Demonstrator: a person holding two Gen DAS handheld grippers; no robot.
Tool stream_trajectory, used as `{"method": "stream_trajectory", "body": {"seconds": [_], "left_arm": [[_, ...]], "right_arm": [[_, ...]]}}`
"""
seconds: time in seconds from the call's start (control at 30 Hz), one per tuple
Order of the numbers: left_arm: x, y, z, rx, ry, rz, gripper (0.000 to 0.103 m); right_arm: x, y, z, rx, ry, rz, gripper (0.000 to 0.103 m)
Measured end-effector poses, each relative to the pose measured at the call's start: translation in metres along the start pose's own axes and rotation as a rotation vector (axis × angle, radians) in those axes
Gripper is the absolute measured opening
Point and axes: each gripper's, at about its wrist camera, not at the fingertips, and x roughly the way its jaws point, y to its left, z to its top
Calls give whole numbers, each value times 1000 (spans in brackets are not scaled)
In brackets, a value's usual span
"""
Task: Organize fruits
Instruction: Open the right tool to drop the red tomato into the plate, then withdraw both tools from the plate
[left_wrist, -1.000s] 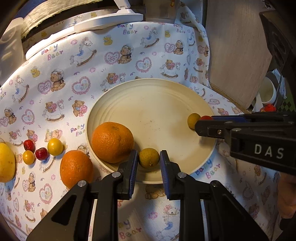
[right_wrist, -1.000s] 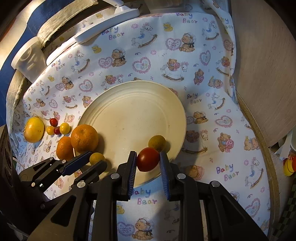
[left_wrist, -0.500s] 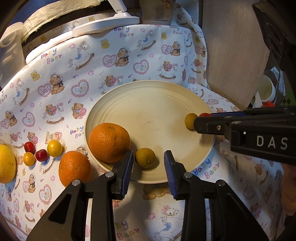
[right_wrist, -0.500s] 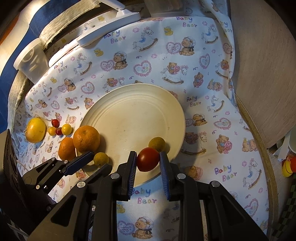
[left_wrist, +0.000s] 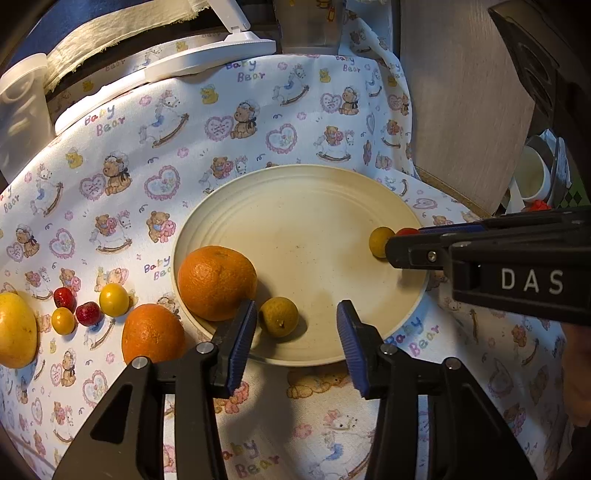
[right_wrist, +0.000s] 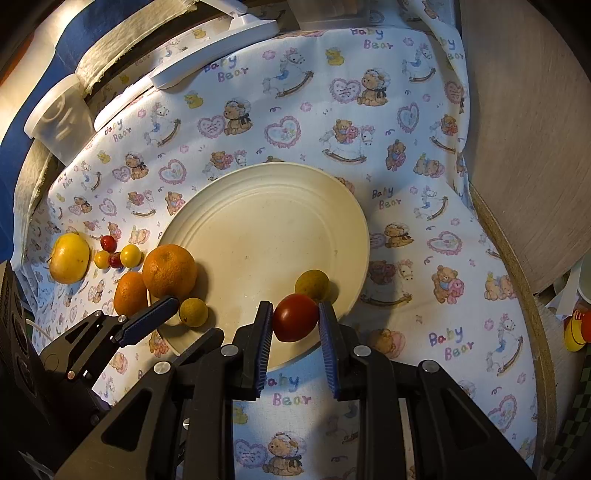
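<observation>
A cream plate lies on the bear-print cloth. On it sit an orange, a small yellow-green fruit and another small yellow-green fruit. My left gripper is open, its jaws wide on either side of the first small fruit. My right gripper is shut on a red tomato at the plate's near rim.
Left of the plate on the cloth lie a second orange, several small red and yellow fruits and a big yellow fruit. A white board, a plastic cup and a wooden panel stand behind.
My left gripper opened, let go of the small yellow-green fruit on the plate and drew back a little. The right gripper stays shut on the tomato.
</observation>
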Motion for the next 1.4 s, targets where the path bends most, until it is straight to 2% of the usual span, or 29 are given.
{"method": "stream_trajectory", "body": {"seconds": [0.13, 0.5, 0.6, 0.8, 0.9, 0.97, 1.1, 1.23, 1.3, 1.37, 1.4], "left_arm": [[-2, -1, 0, 8, -14, 2, 51], [-18, 4, -3, 4, -22, 12, 54], [-33, 15, -3, 8, -26, 48, 54], [-84, 53, -9, -86, -151, 78, 58], [-108, 71, -19, -104, -233, 133, 68], [-123, 84, -28, -131, -299, 163, 80], [-142, 107, -45, -193, -392, 195, 83], [-148, 120, -58, -215, -449, 226, 95], [-148, 124, -58, -208, -437, 248, 96], [-151, 127, -60, -210, -448, 252, 97], [-153, 128, -62, -222, -457, 259, 98]], "right_arm": [[-1, -1, 0, -3, -1, -1, 26], [-13, 0, 1, -2, -31, 20, 26], [-20, 1, 1, -4, -49, 34, 26], [-31, 4, 0, -6, -92, 50, 26], [-33, 7, -1, -9, -117, 62, 26], [-34, 12, -2, -31, -131, 54, 26], [-33, 25, -5, -72, -150, 71, 26], [-43, 40, -11, -135, -256, 16, 26], [-45, 45, -13, -163, -294, -20, 32], [-46, 46, -13, -166, -320, -24, 49], [-46, 45, -12, -160, -327, -15, 50]]}}
